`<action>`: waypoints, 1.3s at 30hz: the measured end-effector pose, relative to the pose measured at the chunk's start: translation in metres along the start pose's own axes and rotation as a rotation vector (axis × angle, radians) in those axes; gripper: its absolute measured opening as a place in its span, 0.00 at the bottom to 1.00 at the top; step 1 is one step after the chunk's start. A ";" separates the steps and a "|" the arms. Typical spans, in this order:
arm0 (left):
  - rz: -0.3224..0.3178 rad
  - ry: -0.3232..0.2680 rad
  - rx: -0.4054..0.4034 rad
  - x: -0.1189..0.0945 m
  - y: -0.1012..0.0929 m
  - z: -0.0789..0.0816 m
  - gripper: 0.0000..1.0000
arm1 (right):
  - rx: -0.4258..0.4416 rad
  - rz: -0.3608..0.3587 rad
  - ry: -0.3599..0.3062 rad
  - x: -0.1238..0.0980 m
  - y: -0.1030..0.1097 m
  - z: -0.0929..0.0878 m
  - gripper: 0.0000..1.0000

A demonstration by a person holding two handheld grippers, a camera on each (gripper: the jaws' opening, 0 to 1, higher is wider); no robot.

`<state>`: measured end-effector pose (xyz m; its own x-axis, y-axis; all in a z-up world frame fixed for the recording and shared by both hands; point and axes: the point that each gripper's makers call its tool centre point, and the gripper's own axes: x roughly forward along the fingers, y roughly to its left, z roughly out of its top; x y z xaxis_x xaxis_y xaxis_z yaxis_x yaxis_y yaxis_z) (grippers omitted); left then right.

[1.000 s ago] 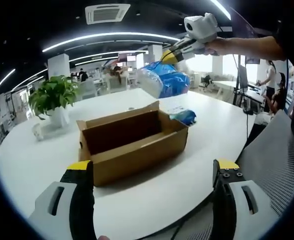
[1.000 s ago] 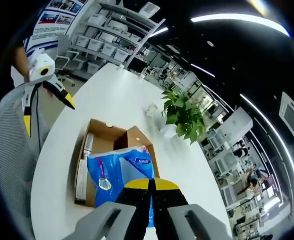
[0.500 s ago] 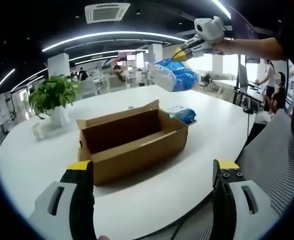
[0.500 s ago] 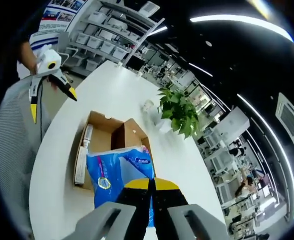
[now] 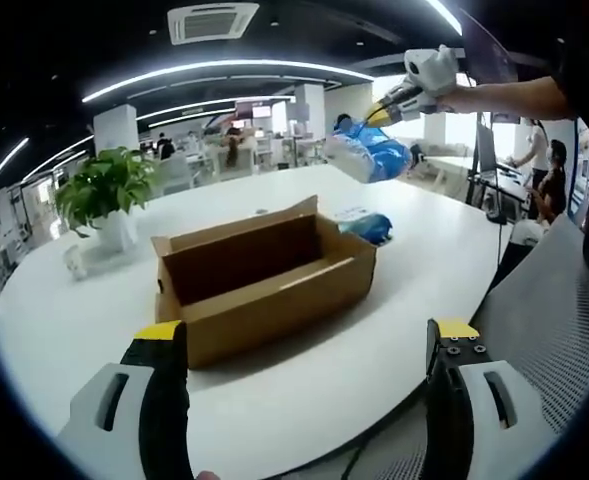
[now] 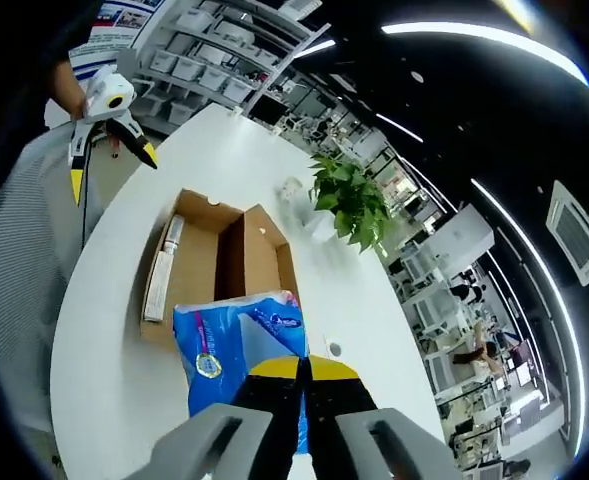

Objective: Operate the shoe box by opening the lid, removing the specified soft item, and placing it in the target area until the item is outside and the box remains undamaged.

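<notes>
The blue soft pack carries a round emblem and pale printing on its face, too small and warped to read. A poster on the far wall in the right gripper view has lines of text that cannot be made out either.

The right gripper has its yellow-tipped jaws pressed together on the bottom edge of the blue soft pack, which hangs in the air above the white desk. In the left gripper view the same pack dangles from the right gripper, held up by a person's hand, well above the desk and off to the far right side of the shoe box.

The left gripper has its jaws spread wide apart with nothing between them, hovering over the near edge of the desk in front of the box.

The brown cardboard shoe box sits open on the desk, its lid flap standing up at the back. A second blue item lies on the desk just beside the box's right end. A potted plant stands further back on the left.
</notes>
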<state>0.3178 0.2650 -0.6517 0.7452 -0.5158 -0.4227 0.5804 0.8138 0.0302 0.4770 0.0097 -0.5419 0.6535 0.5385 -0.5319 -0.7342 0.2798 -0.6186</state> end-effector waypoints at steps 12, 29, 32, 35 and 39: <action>-0.001 0.018 0.010 0.001 0.000 -0.003 0.99 | -0.012 -0.018 0.046 -0.014 -0.005 -0.032 0.00; 0.011 0.027 0.023 0.001 0.001 -0.005 0.99 | -0.023 -0.035 0.124 -0.031 -0.011 -0.086 0.00; 0.014 0.031 0.027 0.001 0.002 -0.005 0.99 | -0.031 -0.033 0.138 -0.032 -0.011 -0.095 0.00; 0.015 0.033 0.029 0.001 0.002 -0.006 0.99 | -0.025 -0.031 0.144 -0.034 -0.011 -0.102 0.00; 0.015 0.042 0.039 0.001 0.001 -0.007 0.99 | -0.044 -0.015 0.159 -0.034 -0.008 -0.114 0.00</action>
<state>0.3168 0.2669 -0.6586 0.7399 -0.4909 -0.4600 0.5821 0.8099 0.0719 0.4819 -0.1018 -0.5850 0.6876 0.4011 -0.6053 -0.7179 0.2501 -0.6497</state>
